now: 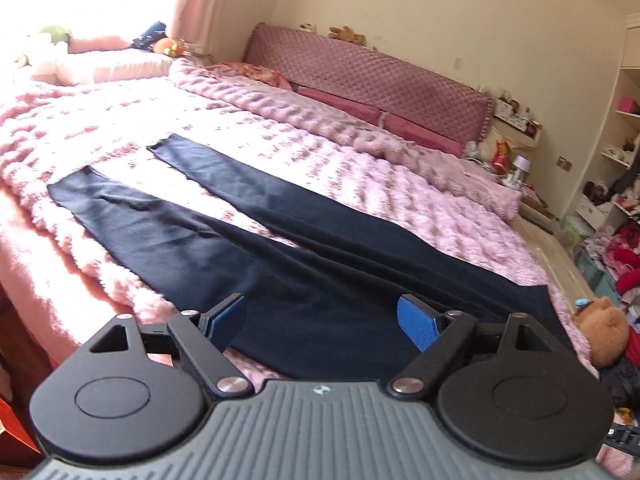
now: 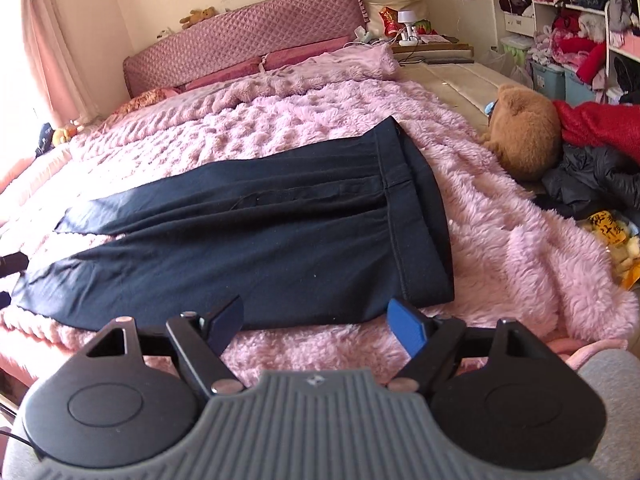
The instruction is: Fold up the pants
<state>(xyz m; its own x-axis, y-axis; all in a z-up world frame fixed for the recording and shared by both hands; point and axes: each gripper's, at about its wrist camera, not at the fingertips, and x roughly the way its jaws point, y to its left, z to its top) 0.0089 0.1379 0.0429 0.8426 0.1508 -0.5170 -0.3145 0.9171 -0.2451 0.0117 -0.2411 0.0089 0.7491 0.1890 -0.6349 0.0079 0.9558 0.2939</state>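
Note:
Dark navy pants (image 1: 256, 236) lie flat on a fluffy pink blanket (image 1: 360, 184), the two legs spread apart and running away to the left. My left gripper (image 1: 320, 320) is open just above the near edge of the pants' seat, nothing between its blue pads (image 1: 416, 320). In the right wrist view the pants (image 2: 240, 232) show their waistband (image 2: 416, 200) at the right end. My right gripper (image 2: 316, 324) is open, low over the blanket (image 2: 500, 240) just short of the near edge of the pants, empty.
A brown teddy bear (image 2: 524, 132) sits at the bed's right edge beside red and black clothes (image 2: 592, 160). The quilted headboard (image 2: 248, 36) and pillows are at the far end. Shelves and bins of clutter (image 2: 568, 40) stand to the right.

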